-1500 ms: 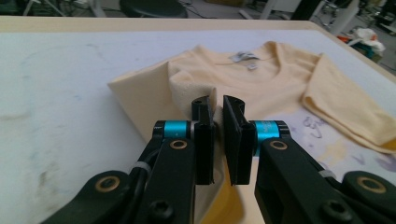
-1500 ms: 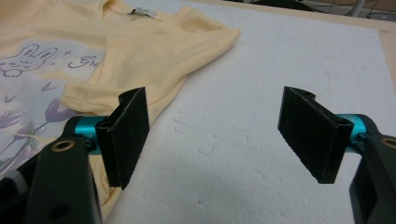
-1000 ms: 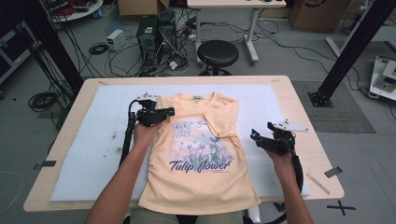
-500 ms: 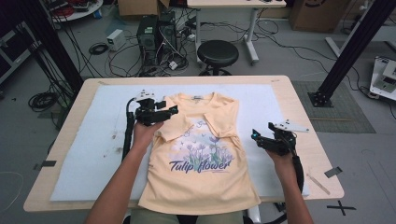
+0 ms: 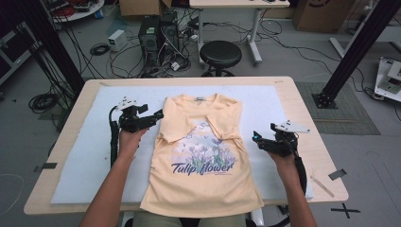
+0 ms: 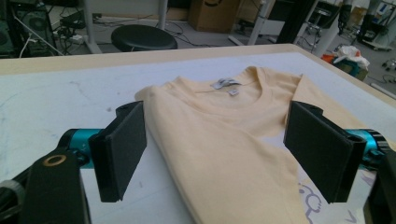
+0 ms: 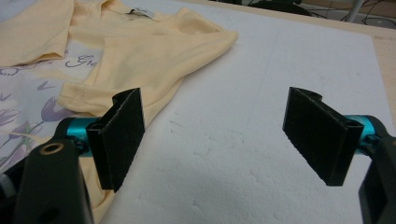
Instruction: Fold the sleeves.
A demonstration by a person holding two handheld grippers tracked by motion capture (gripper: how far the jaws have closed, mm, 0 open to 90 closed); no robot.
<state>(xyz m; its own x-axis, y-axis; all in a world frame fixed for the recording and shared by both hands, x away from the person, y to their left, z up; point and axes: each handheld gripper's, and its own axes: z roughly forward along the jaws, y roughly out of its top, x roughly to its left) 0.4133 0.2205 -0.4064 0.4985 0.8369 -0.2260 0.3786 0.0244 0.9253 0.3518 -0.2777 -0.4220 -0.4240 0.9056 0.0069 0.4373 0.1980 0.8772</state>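
Left gripper jaws have just been opening and are now standing wide, the folded shoulder of the shirt lying loose between them, pads not pressing it. Right gripper is hovering with jaws spread just as wide over bare white pad, just off the shirt's other edge, holding nothing. Shirt is lying flat mid-pad on the table, print up, both sleeves folded inward, hem hanging over the near edge.
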